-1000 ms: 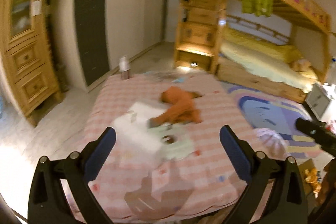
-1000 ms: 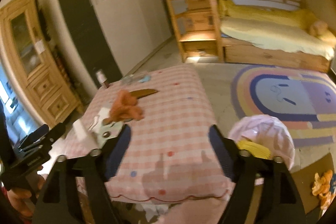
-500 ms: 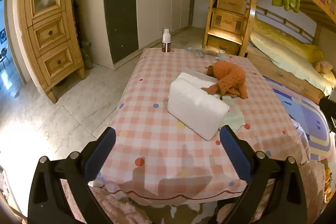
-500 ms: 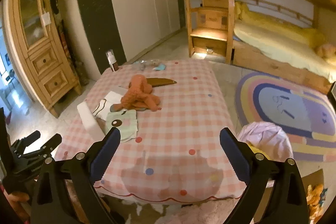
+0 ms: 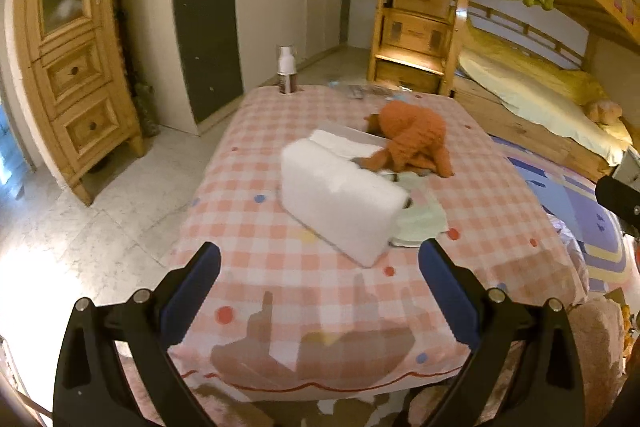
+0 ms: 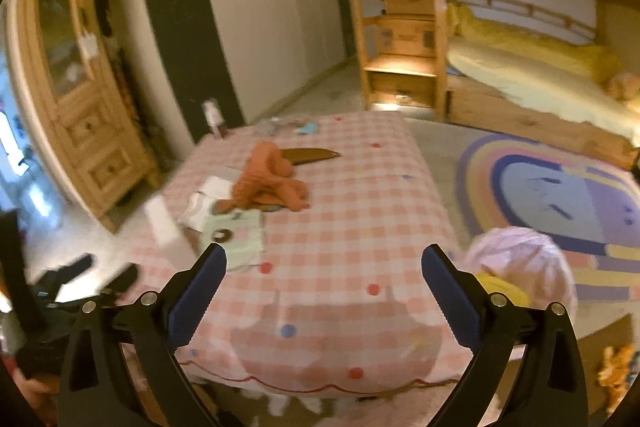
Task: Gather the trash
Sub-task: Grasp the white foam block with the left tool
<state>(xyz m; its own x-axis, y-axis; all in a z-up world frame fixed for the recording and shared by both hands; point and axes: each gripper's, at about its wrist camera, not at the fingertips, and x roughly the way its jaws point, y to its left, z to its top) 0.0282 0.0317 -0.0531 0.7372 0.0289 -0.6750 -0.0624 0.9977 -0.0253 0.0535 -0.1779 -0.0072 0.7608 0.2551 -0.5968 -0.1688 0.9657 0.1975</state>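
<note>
On a pink checked tablecloth (image 5: 280,307) lie a white foam block (image 5: 340,195), an orange plush toy (image 5: 412,143), pale green paper (image 5: 420,223) and clear wrappers (image 5: 364,91) at the far edge. My left gripper (image 5: 320,259) hovers open over the near edge, short of the block, with nothing between its fingers. My right gripper (image 6: 323,259) is over the near right part of the cloth; its jaws are opening and hold nothing. From there I see the plush (image 6: 268,183), a brown peel-like piece (image 6: 312,157), the green paper (image 6: 236,239) and the foam block (image 6: 164,227).
A pink bag-lined bin (image 6: 520,271) with something yellow inside stands right of the table. A bottle (image 5: 287,69) is on the far left corner. A wooden cabinet (image 5: 76,67), a bunk bed (image 5: 540,91) and a rainbow rug (image 6: 560,195) surround the table.
Both grippers have come down and in over the table's near edge, so the cloth looks larger. The right gripper's jaws have spread wider. Nothing on the table has moved.
</note>
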